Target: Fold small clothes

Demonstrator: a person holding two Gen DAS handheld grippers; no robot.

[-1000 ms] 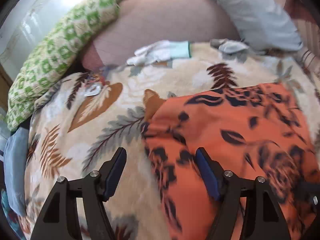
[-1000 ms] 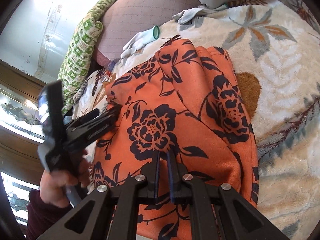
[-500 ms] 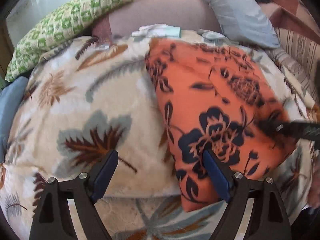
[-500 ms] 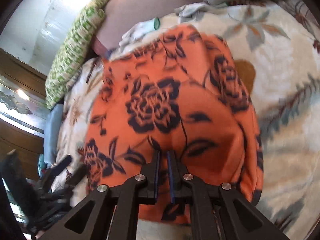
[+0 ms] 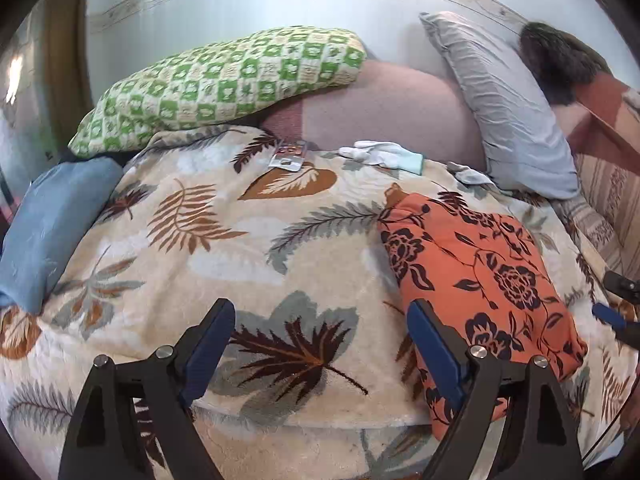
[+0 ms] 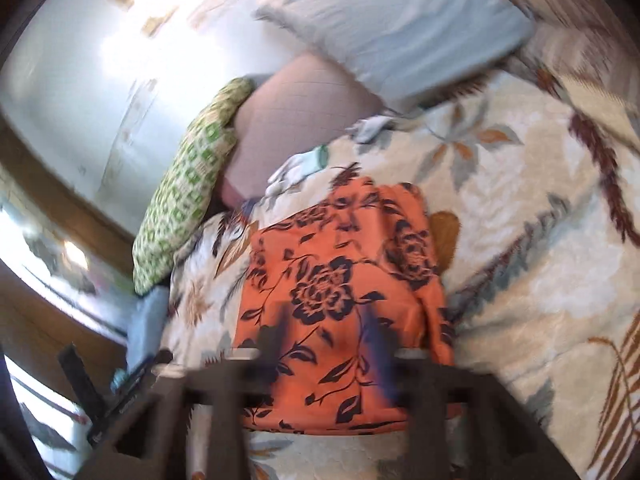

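The right hand-held gripper (image 6: 324,344), clamped shut on the orange garment (image 6: 340,280) a moment ago, has just been opening and now stands clear. The left hand-held gripper (image 5: 320,344) has widened, pulled back from the garment.

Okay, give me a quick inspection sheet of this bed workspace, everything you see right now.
Surface: leaf-print blanket over a bed.
Job's things: orange floral garment, folded, lying flat.
Clutter: white gloves, small packet, grey cloth.
Grippers: left gripper open, nothing between; right gripper blurred, jaws just opened, over the garment.
Cables: thin one at the left view's right edge.
Surroundings: green checked pillow, grey pillow, blue pillow, pale wall.
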